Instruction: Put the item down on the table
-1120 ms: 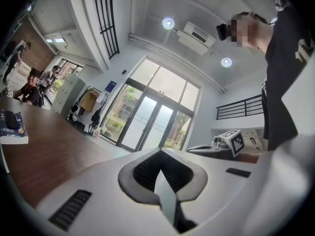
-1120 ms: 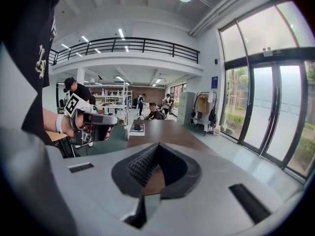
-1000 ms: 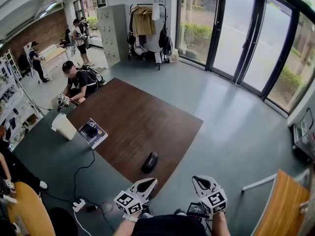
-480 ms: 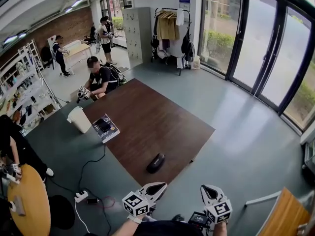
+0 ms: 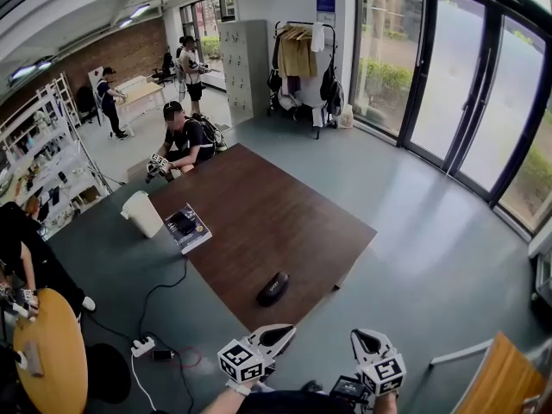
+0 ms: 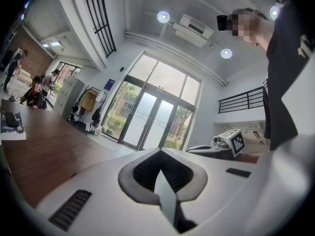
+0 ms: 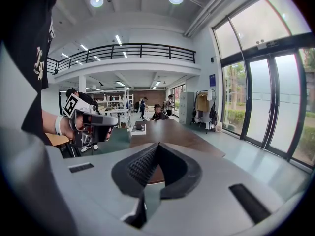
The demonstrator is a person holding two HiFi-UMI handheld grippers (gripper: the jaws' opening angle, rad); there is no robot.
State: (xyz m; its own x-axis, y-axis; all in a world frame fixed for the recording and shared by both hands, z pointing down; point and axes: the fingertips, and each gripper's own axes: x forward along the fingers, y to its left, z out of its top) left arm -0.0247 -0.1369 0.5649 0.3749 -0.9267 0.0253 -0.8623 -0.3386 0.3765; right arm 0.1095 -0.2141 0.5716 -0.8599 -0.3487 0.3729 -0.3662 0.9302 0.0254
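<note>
A black oblong item (image 5: 272,288) lies on the brown table (image 5: 259,214), close to its near corner, with nothing touching it. My left gripper (image 5: 284,329) hovers just short of that corner, shut and empty; in the left gripper view its jaws (image 6: 158,155) meet at the tip with the table (image 6: 44,151) off to the left. My right gripper (image 5: 361,338) floats beside it over the grey floor, also shut with nothing in it. In the right gripper view the jaws (image 7: 157,145) are together, and the left gripper (image 7: 91,124) shows at the left.
A book with a dark device on it (image 5: 186,227) lies at the table's left edge beside a white bin (image 5: 141,213). A person (image 5: 185,136) sits at the far end. A power strip (image 5: 142,346) and cables lie on the floor. Wooden tables (image 5: 47,360) (image 5: 500,378) flank me.
The head view has swung left since the earliest frame. Both grippers stay shut near the bottom edge, a little farther from the item. The black item has not moved on the table.
</note>
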